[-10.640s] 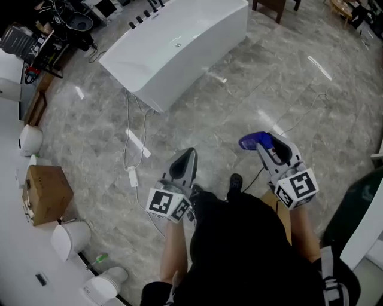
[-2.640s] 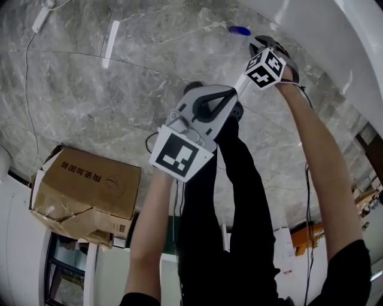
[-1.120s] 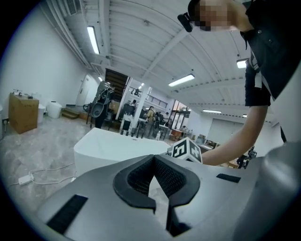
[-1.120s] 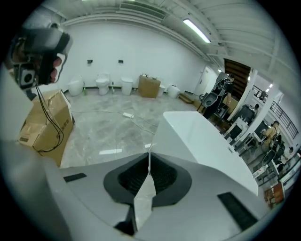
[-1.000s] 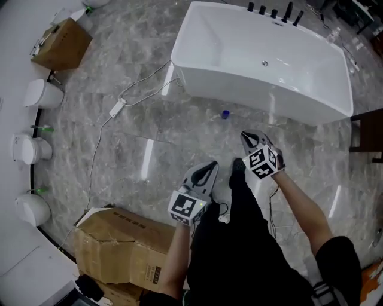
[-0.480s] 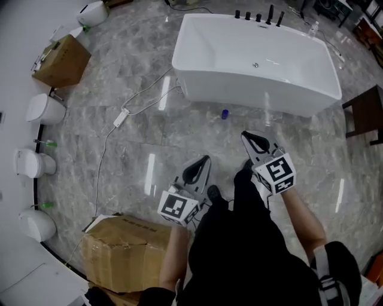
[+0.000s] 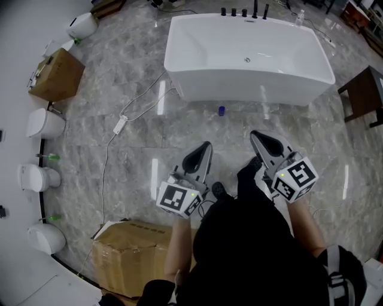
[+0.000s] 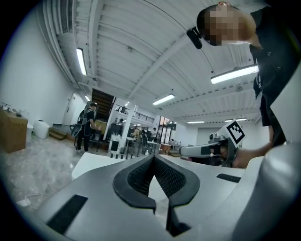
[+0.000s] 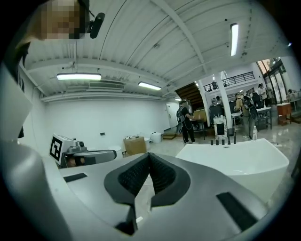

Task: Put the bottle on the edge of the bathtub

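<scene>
A small blue bottle point(image 7: 221, 110) stands on the marble floor just in front of the white bathtub point(image 7: 179, 83), apart from both grippers. In the head view my left gripper point(image 7: 205, 146) and my right gripper point(image 7: 255, 135) are held side by side at waist height, pointing toward the tub. My left gripper point(image 8: 153, 158) is shut and empty. On my right gripper point(image 9: 149, 155) the jaws are closing onto each other with nothing between them. The tub point(image 9: 235, 157) lies ahead to the right in the right gripper view.
Black faucets point(image 7: 239, 11) line the tub's far rim. A white cable with a power strip point(image 7: 119, 124) trails across the floor. Toilets point(image 7: 45, 124) and a cardboard box point(image 7: 57, 75) stand along the left wall. Another box point(image 7: 140, 257) sits near my feet, and a dark wooden table point(image 7: 365, 92) stands on the right.
The bottle, once held in the right gripper, now stands on the floor by the tub. Over the last second both grippers drew back from it and the view shifted slightly.
</scene>
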### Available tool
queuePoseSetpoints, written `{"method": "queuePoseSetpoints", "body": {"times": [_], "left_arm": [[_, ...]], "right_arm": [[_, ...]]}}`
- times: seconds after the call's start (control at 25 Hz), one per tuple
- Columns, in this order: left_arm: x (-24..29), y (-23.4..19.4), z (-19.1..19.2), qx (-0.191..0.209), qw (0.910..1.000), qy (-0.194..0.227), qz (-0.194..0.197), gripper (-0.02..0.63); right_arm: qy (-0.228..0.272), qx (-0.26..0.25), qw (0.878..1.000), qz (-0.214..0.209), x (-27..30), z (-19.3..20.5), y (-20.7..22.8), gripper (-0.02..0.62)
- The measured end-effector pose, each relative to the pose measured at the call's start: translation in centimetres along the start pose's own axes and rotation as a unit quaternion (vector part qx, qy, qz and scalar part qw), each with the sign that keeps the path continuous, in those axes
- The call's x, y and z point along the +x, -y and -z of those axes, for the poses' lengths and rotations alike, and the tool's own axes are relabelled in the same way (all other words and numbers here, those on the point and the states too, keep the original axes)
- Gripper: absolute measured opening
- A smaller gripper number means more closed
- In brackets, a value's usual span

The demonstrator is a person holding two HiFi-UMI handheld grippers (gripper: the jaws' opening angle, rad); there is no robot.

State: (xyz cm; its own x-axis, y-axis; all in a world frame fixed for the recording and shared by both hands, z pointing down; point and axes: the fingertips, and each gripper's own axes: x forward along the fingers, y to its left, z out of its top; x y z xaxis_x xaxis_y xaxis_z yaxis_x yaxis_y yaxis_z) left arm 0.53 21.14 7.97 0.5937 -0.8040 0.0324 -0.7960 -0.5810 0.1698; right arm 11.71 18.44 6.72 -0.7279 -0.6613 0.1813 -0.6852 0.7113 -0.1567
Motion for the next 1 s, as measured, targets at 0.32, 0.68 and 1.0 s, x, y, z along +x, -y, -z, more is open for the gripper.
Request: {"method": "queuePoseSetpoints", "body": {"times": [0.32,0.68,1.0], "left_arm": [[-0.1,0.7,-0.1,0.013,0.9999,-0.011,0.001,0.009],[-1.5,0.5,1.0,0.004,0.9998,-0.015,-0.013,0.009],[-2.3,0.2,0.9,0.002,0.9996,-0.014,-0.023,0.009]], "right_arm": [[-0.014,0.01,1.0,0.002,-1.9,1.6,1.5,0.014],[-0.013,-0.003,1.0,-0.002,-1.7,1.9,0.9,0.012],[-0.017,-0.003,1.0,-0.009,-1.6,1.9,0.2,0.012]]}}
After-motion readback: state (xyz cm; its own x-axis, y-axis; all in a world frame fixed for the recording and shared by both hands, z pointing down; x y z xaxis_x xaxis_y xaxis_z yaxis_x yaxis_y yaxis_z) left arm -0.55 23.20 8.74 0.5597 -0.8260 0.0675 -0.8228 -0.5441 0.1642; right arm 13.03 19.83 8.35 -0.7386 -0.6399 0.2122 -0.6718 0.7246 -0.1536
